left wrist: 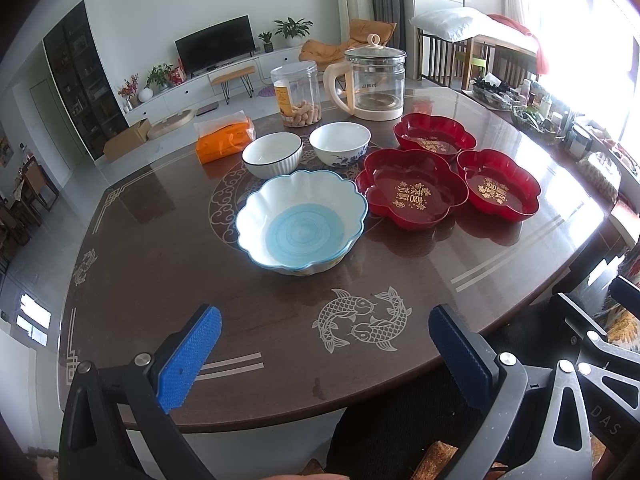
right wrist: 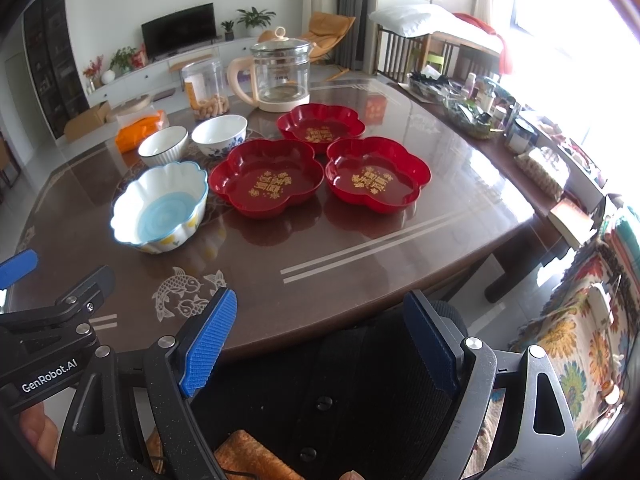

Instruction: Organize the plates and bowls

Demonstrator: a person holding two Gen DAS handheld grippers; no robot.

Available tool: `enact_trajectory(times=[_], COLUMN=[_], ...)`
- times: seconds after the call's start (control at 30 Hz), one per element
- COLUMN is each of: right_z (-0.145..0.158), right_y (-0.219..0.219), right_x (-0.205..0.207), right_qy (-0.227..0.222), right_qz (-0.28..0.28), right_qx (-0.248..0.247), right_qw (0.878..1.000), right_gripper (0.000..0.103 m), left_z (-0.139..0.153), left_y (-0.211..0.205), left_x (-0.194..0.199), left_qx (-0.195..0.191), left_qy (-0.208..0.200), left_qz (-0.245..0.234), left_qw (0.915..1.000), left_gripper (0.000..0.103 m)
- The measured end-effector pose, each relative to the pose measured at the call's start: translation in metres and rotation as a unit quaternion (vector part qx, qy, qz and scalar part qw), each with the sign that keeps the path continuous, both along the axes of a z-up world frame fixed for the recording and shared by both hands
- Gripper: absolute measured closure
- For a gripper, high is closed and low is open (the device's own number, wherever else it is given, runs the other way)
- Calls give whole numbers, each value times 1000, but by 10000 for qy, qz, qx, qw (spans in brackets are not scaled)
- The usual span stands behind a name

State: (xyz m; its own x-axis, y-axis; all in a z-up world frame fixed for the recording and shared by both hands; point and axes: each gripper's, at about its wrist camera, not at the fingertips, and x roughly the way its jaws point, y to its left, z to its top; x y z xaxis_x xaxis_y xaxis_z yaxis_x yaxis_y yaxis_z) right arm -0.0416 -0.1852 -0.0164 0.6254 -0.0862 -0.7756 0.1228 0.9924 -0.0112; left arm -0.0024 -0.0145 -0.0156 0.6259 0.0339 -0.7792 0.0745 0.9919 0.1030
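Observation:
On the dark table (left wrist: 160,248) stand a scalloped white bowl with a blue bottom (left wrist: 301,227) (right wrist: 160,208), a ribbed white bowl (left wrist: 272,155) (right wrist: 163,145), and a blue-flowered white bowl (left wrist: 340,143) (right wrist: 219,134). Three red flower-shaped plates lie to their right: a near-left plate (left wrist: 412,189) (right wrist: 265,177), a far plate (left wrist: 434,136) (right wrist: 321,126) and a right plate (left wrist: 498,184) (right wrist: 377,174). My left gripper (left wrist: 325,350) is open over the table's near edge. My right gripper (right wrist: 320,344) is open, just off that edge.
A glass kettle (left wrist: 372,82) (right wrist: 280,76), a plastic jar of snacks (left wrist: 296,94) and an orange packet (left wrist: 224,140) stand at the back. Baskets and bottles (right wrist: 472,104) crowd the right side. A person's dark clothing (right wrist: 340,400) lies below the grippers.

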Motion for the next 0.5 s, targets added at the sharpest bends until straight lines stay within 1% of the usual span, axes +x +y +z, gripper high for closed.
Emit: enact_trajectory(times=[0.37,0.5], right_z=[-3,5], right_y=[0,-8], right_x=[-2,-7], right_qy=[2,-284], right_qz=[-11,-147], right_qx=[8,76], right_qw=[10000,9995], right_gripper=[15,15], left_z=[-1,-4], left_y=[3,5], left_x=[1,4], left_qx=[3,-113], left_qy=[20,136], left_qz=[4,25], left_qw=[10000,9998], left_gripper=[0,0])
